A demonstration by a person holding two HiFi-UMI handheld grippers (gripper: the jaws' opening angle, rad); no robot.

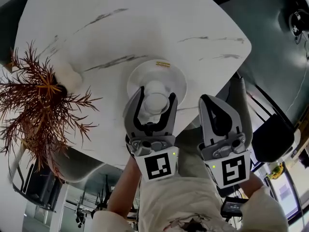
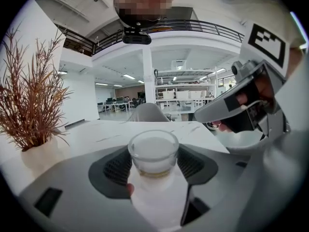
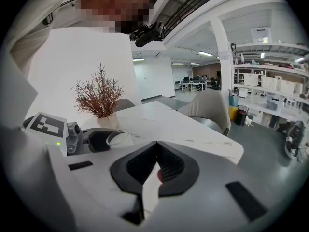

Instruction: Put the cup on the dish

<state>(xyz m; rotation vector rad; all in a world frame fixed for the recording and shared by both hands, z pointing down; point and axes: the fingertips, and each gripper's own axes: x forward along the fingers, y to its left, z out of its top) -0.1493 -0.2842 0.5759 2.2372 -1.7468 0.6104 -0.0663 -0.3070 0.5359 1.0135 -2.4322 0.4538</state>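
Head view showed the left gripper (image 1: 157, 93) pinching the cup (image 1: 156, 102) directly over the dish (image 1: 139, 76); contact between them could not be confirmed. Right gripper (image 1: 213, 102) stood beside, jaws pressed together, empty. Judged outstanding: seating and release.

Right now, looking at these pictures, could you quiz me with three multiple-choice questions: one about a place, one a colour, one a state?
1. Where is the cup? A) in a drawer B) held by the left gripper C) on the floor
2. What colour is the dish? A) white B) red C) black
3. How are the jaws of the right gripper? A) wide apart B) clamping a spoon C) together, empty
Answers: B, its jaws clamp it; A, plainly white from above; C, they meet with nothing between.
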